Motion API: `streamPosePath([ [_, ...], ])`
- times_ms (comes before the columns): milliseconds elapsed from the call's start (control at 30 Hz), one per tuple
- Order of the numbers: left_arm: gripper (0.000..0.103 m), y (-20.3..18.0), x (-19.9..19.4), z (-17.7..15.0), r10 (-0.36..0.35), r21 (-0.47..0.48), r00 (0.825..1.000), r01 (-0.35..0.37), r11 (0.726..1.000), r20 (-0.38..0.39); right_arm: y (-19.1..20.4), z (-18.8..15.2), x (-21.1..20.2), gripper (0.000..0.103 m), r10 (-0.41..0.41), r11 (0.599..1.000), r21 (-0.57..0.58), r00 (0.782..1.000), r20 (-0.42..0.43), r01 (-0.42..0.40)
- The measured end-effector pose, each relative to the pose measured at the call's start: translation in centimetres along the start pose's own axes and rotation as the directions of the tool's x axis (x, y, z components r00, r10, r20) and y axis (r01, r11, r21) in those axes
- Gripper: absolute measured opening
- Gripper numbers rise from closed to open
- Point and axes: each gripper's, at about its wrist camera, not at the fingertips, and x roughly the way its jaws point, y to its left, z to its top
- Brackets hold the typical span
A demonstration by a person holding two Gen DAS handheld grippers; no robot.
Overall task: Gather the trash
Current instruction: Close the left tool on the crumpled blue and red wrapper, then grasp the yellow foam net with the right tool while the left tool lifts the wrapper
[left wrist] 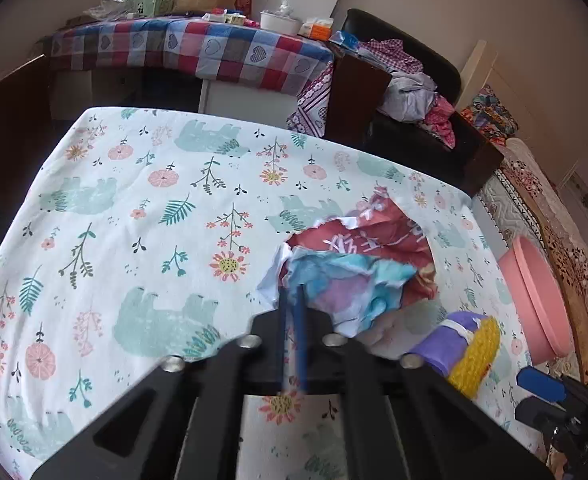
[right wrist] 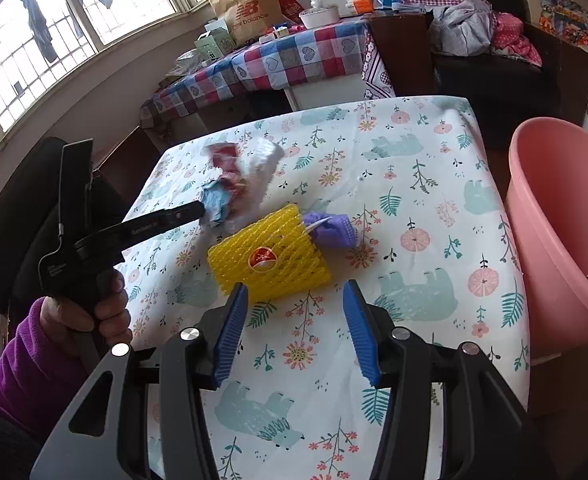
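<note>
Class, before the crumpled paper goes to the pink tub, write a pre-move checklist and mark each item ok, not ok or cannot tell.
1. Left gripper shut on crumpled paper: ok.
2. Paper fully lifted off the tablecloth: cannot tell.
3. Right gripper open, holding nothing: ok.
4. Pink tub within view beside the table: ok.
5. Yellow foam net and purple glove collected: not ok, both lie on the table.
</note>
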Motion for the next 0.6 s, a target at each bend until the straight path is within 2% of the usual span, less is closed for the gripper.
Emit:
streamPosePath([
  [300,0.000,1.2,-4.4,-1.2,-0.027,-0.026,0.999,0.028,0.999,0.047,-0.2,0.5,-0.4,0.050,0.013,1.000,0.009,1.000,0.025,-0.013],
  [500,0.000,3.1,-7.8,-2.6,-0.009,-0.055,0.998,0.013,0.998,0.069,-0.1,1.2,0.3,0.050,0.016,1.000,0.011,1.000,0.023,-0.016],
  [600,0.000,3.9,-8.7,-3.4,0.000,-0.062,0.998,0.004,0.998,0.068,0.4,1.7,1.0,0.050,0.073,0.996,0.042,0.997,0.015,-0.074],
])
